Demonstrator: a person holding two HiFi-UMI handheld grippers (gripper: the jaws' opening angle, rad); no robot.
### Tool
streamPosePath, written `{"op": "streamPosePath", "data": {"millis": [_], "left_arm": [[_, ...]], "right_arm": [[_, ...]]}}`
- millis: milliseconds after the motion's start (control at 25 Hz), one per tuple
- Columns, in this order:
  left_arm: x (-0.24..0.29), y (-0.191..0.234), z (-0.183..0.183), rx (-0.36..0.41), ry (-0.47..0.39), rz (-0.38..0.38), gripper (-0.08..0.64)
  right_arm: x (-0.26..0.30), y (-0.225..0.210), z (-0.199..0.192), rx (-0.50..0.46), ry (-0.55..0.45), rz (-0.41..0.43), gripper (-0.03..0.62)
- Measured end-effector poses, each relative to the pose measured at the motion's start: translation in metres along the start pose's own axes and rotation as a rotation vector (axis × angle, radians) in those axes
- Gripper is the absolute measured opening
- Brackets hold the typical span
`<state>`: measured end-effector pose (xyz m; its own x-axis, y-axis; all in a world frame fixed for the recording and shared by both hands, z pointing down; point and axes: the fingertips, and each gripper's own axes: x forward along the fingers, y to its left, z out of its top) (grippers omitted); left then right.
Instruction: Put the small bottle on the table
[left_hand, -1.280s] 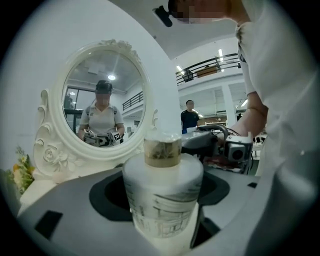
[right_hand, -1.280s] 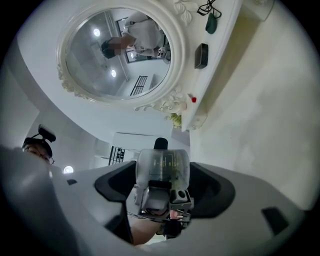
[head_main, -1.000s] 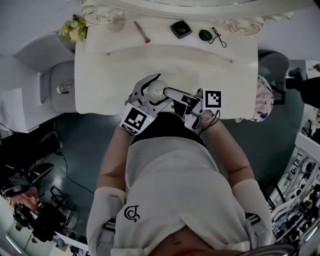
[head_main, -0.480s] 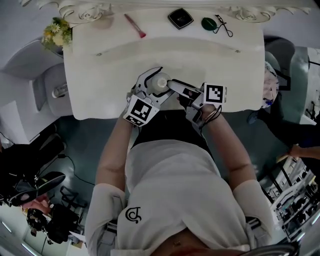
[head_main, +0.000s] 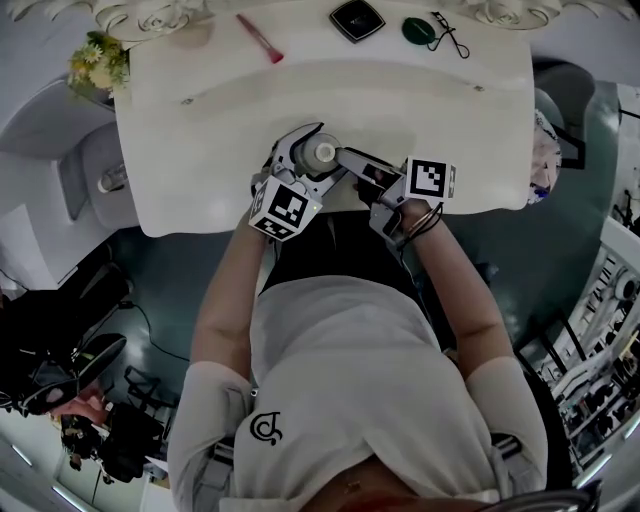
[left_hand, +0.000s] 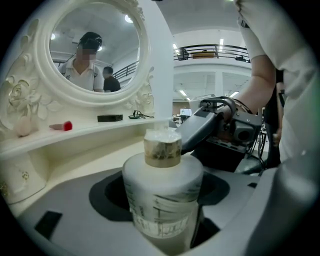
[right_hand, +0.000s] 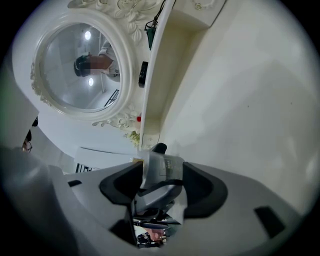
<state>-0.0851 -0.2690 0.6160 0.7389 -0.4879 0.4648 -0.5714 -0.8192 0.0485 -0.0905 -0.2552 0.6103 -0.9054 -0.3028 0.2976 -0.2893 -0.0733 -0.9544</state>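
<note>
Gripping the small white labelled bottle (left_hand: 162, 200) at the cream counter's (head_main: 200, 130) front edge, the left claw (head_main: 312, 150) is joined by the right claw (right_hand: 161, 172), jaws just closed onto its top, set-down seemingly near.

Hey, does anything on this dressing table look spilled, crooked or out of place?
Nothing stands out. The small bottle is capped and gripped in the left tongs. The table shows no spill, and the brush and compact lie along its back edge.

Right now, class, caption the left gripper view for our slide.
Left gripper holds a small white bottle upright before an ornate round mirror.
</note>
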Motion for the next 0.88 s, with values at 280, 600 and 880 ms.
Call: {"op": "streamPosePath", "data": {"millis": [280, 600, 880], "left_arm": [[0.003, -0.003, -0.007, 0.05, 0.052, -0.035, 0.35], [0.0, -0.001, -0.003, 0.006, 0.061, -0.039, 0.385], [-0.028, 0.001, 0.037, 0.08, 0.03, 0.038, 0.385]], "right_arm": [[0.005, -0.003, -0.005, 0.006, 0.018, 0.005, 0.278], [0.0, -0.004, -0.002, -0.013, 0.007, -0.045, 0.253], [-0.017, 0.039, 0.016, -0.079, -0.055, 0.027, 0.133]]}}
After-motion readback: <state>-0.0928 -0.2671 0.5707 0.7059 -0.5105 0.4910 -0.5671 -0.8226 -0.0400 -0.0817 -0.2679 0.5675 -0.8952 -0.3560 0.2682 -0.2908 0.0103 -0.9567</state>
